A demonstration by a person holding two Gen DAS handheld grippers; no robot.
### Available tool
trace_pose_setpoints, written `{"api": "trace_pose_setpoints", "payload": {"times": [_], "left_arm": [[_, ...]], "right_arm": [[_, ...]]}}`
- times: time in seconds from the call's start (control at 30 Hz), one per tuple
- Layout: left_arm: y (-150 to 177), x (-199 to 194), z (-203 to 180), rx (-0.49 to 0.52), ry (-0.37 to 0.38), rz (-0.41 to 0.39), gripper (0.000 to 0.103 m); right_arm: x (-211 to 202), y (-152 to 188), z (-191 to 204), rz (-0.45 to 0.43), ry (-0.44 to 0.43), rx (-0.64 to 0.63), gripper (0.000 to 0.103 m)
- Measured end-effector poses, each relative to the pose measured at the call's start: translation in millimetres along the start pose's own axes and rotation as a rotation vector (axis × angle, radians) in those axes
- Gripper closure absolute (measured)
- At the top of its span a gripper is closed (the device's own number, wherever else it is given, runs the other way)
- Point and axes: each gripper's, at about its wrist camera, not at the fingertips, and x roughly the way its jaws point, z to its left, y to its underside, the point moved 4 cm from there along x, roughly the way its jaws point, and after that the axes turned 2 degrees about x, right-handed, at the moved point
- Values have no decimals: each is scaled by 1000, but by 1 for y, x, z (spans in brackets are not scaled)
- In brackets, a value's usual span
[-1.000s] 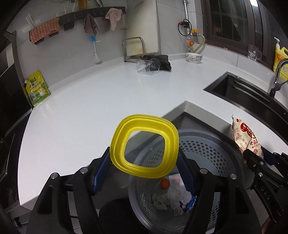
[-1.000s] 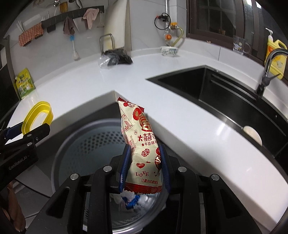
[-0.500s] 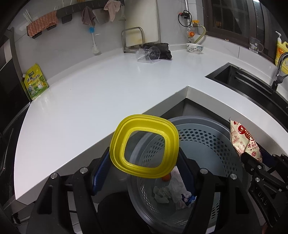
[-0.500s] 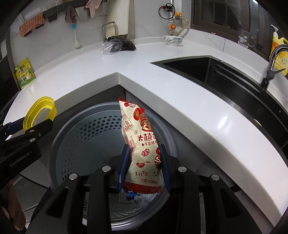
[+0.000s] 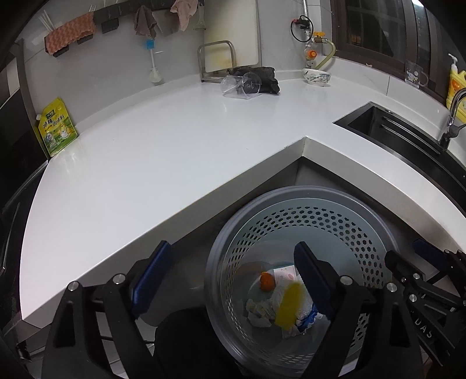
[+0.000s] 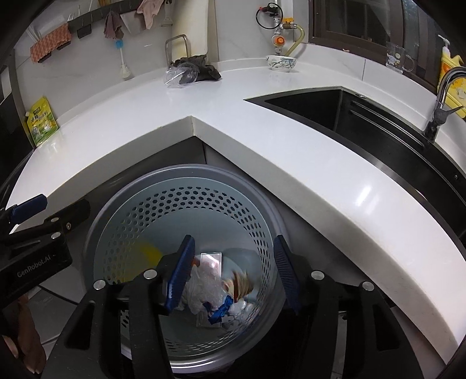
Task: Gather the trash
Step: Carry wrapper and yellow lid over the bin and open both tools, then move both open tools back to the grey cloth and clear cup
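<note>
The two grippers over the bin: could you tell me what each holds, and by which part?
Nothing: left gripper and right gripper have just been opening, with nothing between them.

In the right wrist view, the black body of the left gripper carries white lettering reading "GenRobot.AI". In the left wrist view, the right gripper shows the letters "DAS". The yellow-green pouch on the table bears printed characters too small to read.

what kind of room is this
A home kitchen, most likely: a white L-shaped counter, a black sink with a tap, and dishcloths hung on the tiled wall.
</note>
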Motion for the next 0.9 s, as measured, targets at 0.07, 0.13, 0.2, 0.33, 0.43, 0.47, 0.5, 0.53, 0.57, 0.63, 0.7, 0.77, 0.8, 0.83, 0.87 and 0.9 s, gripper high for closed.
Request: {"api": "trace_pose_setpoints", "payload": {"times": [0.07, 0.13, 0.2, 0.33, 0.43, 0.47, 0.5, 0.53, 0.57, 0.63, 0.7, 0.77, 0.8, 0.83, 0.87, 0.9], "left_arm": [[0, 0, 1, -2, -2, 2, 18], [0, 0, 1, -3, -3, 2, 18], [0, 0, 2, -3, -3, 1, 18], [0, -1, 2, -5, -4, -1, 18], [-1, -3, 4, -12, -5, -4, 16], [-2, -3, 5, -16, -5, -5, 14], [-2, -3, 6, -19, -3, -6, 14], [-2, -3, 6, -21, -2, -5, 14], [-2, -3, 7, -22, -1, -5, 14], [-2, -4, 7, -22, 1, -4, 14], [-2, -4, 8, -20, 4, -3, 14], [-1, -3, 9, -22, 6, 1, 14], [-2, -2, 10, -24, 5, 3, 14], [-2, -2, 11, -25, 4, 5, 14], [-3, -1, 12, -28, 3, 7, 14], [-4, -1, 14, -32, 3, 8, 14]], "right_arm": [[0, 0, -1, 3, -2, 7, 49], [0, 2, -2, 4, -5, 9, 49], [-1, 2, -2, 3, -9, 10, 49], [-3, 2, -1, -2, -16, 9, 47], [-4, 1, 1, -6, -24, 7, 46], [-4, 2, 1, -7, -25, 6, 46], [-4, 2, 2, -8, -26, 4, 45], [-4, 2, 2, -10, -28, 4, 45], [-5, 2, 2, -10, -30, 4, 45], [-5, 1, 2, -10, -38, 1, 44], [-5, 0, 2, -16, -41, -2, 43], [-6, -2, 1, -23, -46, -2, 41], [-6, -2, 1, -25, -50, -1, 41], [-6, -3, 1, -25, -54, -2, 41], [-5, -4, 1, -24, -56, -3, 41], [-4, -5, 1, -23, -60, -4, 41]]}}
